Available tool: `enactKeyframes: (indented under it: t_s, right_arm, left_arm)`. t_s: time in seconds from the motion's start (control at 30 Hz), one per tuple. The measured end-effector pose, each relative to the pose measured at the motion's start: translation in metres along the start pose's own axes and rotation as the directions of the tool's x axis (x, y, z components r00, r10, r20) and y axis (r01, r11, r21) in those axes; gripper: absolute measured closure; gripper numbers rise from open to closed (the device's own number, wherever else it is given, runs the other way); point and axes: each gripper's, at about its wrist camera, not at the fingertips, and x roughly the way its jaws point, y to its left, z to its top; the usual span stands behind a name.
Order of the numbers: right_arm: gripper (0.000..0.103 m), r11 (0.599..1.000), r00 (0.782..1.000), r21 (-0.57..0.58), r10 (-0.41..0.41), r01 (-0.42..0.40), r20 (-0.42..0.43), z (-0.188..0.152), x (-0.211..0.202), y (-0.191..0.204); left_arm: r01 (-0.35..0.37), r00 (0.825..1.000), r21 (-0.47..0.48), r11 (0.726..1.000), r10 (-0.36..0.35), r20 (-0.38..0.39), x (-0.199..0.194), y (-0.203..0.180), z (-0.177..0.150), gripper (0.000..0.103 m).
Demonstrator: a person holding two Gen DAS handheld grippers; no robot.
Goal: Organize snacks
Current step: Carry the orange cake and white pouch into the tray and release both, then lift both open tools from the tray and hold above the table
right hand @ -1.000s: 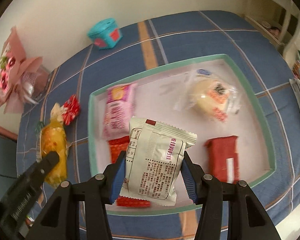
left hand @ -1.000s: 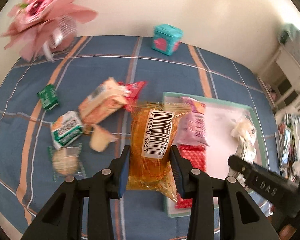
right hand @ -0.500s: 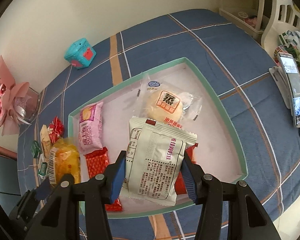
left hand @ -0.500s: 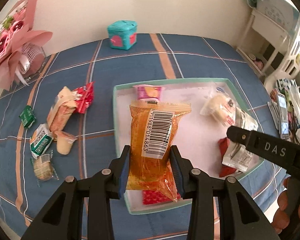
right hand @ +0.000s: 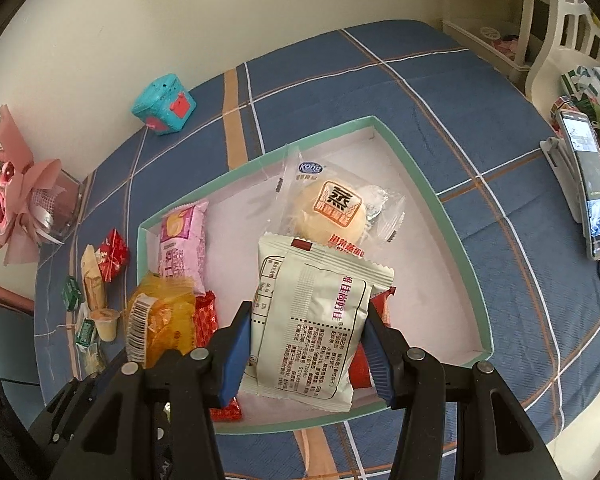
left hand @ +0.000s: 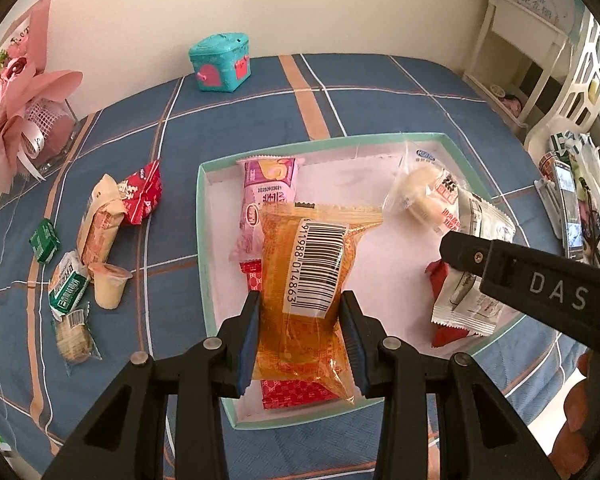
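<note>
A tray [left hand: 199, 216] sits on the counter [left hand: 380, 96], and a pouch [left hand: 266, 196], a bun [right hand: 332, 210] and wafers [left hand: 296, 394] lie in it. Over the tray, the left claw [left hand: 300, 342] grips a cake [left hand: 308, 280] and the right claw [right hand: 308, 354] grips a sachet [right hand: 316, 320], the cake left of the sachet. More snacks [left hand: 100, 232] lie on the counter left of the tray, a box [left hand: 220, 62] stands behind it by the wall, a bouquet [left hand: 12, 104] is at the far left, and a phone [right hand: 590, 188] is to the right.
</note>
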Motion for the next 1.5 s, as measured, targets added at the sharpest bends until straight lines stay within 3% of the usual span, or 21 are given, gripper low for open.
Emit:
enactKeyframes:
  t_s: [0.73, 1.0, 1.2, 1.5]
  right_arm:
    - [0.047, 0.995, 0.994, -0.094, -0.055, 0.045, -0.098, -0.012, 0.04, 0.02]
    - [0.046, 0.995, 0.993, -0.093, -0.048, 0.038, -0.104, -0.012, 0.039, 0.022]
    - [0.045, 0.994, 0.998, -0.103, -0.037, 0.031, -0.053, -0.009, 0.022, 0.028]
    - [0.045, 0.997, 1.0, -0.072, -0.005, 0.006, 0.019, -0.001, -0.001, 0.025]
  left_arm:
    - [-0.035, 0.996, 0.025, 0.999, 0.037, -0.079, 0.029, 0.0, -0.008, 0.062]
    - [-0.04, 0.996, 0.022, 0.999, 0.042, -0.082, 0.029, 0.0, -0.006, 0.047]
    - [-0.026, 0.998, 0.019, 0.999, 0.027, -0.057, 0.015, 0.001, -0.002, 0.04]
    - [-0.009, 1.0, -0.003, 1.0, 0.009, 0.0, -0.008, 0.008, 0.006, 0.038]
